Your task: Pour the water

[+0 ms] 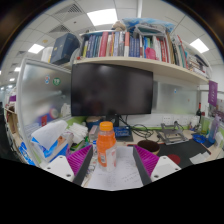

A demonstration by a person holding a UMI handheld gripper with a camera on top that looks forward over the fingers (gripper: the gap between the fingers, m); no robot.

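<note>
In the gripper view, the gripper (pixel 112 160) has its fingers spread apart, their magenta pads (pixel 80 158) facing inward. An orange bottle (pixel 105 144) with an orange cap stands upright between them on the white desk (pixel 122 176), with a gap showing on the right side; contact on the left cannot be told. Its label is too small to read. Behind the bottle a dark monitor (pixel 112 90) closes off the desk, under a shelf of books (pixel 125 45). Left of the bottle lies a white plastic bag (pixel 50 140); to its right, cluttered desk items.
</note>
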